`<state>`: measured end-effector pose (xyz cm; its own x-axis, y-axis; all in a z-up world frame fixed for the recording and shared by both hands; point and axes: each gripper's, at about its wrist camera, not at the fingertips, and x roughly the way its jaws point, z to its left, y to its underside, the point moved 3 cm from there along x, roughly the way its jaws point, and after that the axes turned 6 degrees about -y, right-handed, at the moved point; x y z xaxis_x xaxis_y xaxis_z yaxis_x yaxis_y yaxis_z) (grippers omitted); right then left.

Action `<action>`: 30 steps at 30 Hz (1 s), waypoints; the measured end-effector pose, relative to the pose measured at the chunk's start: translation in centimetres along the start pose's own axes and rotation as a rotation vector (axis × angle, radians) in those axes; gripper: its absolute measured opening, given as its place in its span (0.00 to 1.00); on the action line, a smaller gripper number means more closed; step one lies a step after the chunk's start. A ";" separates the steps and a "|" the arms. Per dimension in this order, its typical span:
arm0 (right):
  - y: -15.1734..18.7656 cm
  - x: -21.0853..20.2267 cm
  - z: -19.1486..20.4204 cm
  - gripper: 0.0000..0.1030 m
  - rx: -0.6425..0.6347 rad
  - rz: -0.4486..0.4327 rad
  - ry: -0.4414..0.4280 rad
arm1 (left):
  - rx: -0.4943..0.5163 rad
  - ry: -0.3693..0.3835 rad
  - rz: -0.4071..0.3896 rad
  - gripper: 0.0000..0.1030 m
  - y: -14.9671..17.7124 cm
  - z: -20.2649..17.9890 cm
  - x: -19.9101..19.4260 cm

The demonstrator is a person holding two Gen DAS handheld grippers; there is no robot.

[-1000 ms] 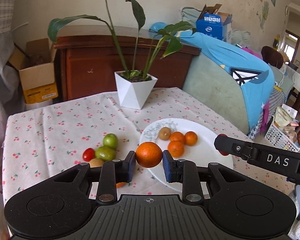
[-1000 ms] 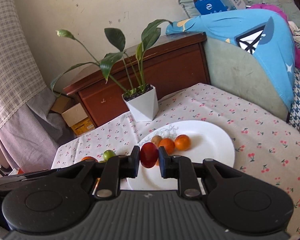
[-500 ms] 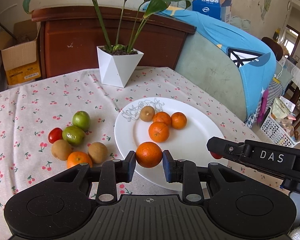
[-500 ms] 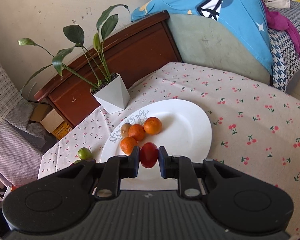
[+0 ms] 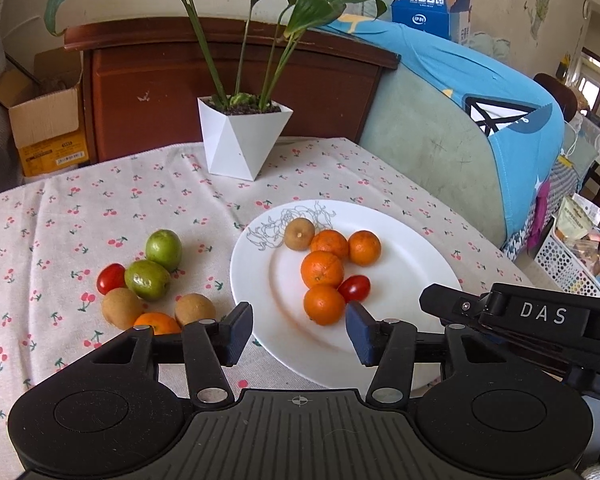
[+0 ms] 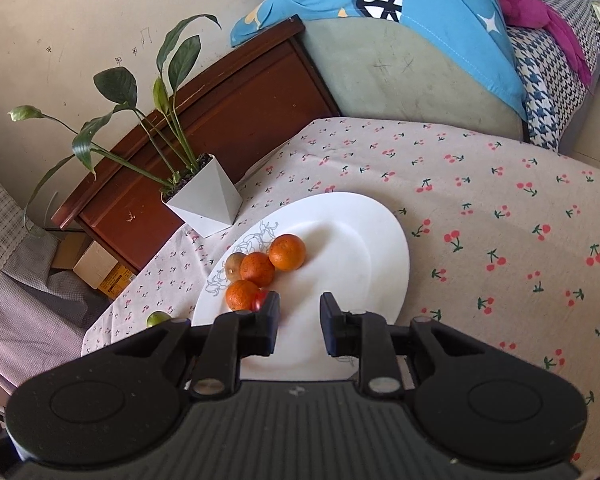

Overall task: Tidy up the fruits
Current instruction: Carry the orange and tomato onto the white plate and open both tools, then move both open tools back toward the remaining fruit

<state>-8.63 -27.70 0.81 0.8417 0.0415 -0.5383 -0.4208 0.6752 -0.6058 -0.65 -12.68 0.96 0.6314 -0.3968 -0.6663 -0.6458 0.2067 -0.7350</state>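
A white plate point(image 5: 420, 248) on the cherry-print cloth holds several oranges, a brown fruit point(image 5: 299, 233) and a red tomato point(image 5: 354, 288). My left gripper point(image 5: 300, 334) hangs over the plate's near side, its jaws opening. The nearest orange point(image 5: 324, 304) rests on the plate just beyond the pads, untouched. My right gripper point(image 6: 300, 320) is over the plate point(image 6: 372, 248) too, jaws opening with nothing between them. The tomato point(image 6: 259, 300) peeks out left of its left finger. Beside the plate lie two green fruits point(image 5: 163, 245), a second tomato point(image 5: 111, 279), two brown fruits point(image 5: 121, 307) and an orange point(image 5: 156, 324).
A plant in a white pot point(image 5: 242, 142) stands at the table's far edge before a wooden cabinet point(image 5: 220, 80). A sofa with a blue cover point(image 5: 480, 92) borders the right side. A cardboard box point(image 5: 44, 120) sits on the far left, and a white basket point(image 5: 568, 264) on the floor at right.
Both grippers came down to the plate. The left jaws opened and let go of the orange; the right jaws opened and let go of the tomato. Both fruits now lie on the plate.
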 end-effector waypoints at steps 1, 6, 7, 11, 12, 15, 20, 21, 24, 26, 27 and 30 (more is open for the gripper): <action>0.1 0.0 0.1 0.28 -0.001 0.001 -0.003 | 0.003 -0.011 -0.007 0.51 -0.1 0.2 -0.2; 0.5 0.5 0.7 0.33 -0.015 0.024 -0.032 | -0.023 -0.056 -0.015 0.56 -0.5 1.7 -0.7; 0.5 0.5 0.9 0.33 -0.023 0.027 -0.038 | -0.033 -0.062 -0.013 0.56 -0.6 2.1 -0.8; 1.0 0.7 1.9 0.33 -0.067 0.043 -0.065 | -0.067 -0.087 -0.022 0.56 -0.9 3.7 -1.3; 1.1 0.7 2.1 0.33 -0.079 0.046 -0.070 | -0.074 -0.093 -0.024 0.56 -1.0 4.1 -1.4; 1.4 0.8 2.7 0.33 -0.109 0.052 -0.084 | -0.094 -0.116 -0.032 0.56 -1.1 5.2 -1.8; 2.0 1.1 4.0 0.34 -0.163 0.068 -0.121 | -0.134 -0.162 -0.040 0.56 -1.2 7.4 -2.3; 2.2 1.1 4.2 0.34 -0.174 0.070 -0.127 | -0.145 -0.178 -0.040 0.56 -1.2 8.0 -2.4; 2.8 1.4 5.1 0.34 -0.210 0.086 -0.157 | -0.173 -0.215 -0.032 0.56 -1.1 9.5 -2.4; 3.3 1.6 5.8 0.34 -0.237 0.098 -0.180 | -0.195 -0.236 -0.026 0.56 -1.0 10.3 -2.5; 3.7 1.7 6.3 0.34 -0.256 0.105 -0.191 | -0.203 -0.240 -0.024 0.56 -1.0 10.7 -2.5; 4.5 2.2 7.5 0.34 -0.310 0.118 -0.219 | -0.227 -0.257 -0.020 0.56 -0.8 11.6 -2.6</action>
<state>-6.11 -19.02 1.33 0.8195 0.2843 -0.4976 -0.5731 0.4032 -0.7135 3.23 -1.47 1.82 0.7135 -0.1541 -0.6835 -0.6933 -0.0149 -0.7205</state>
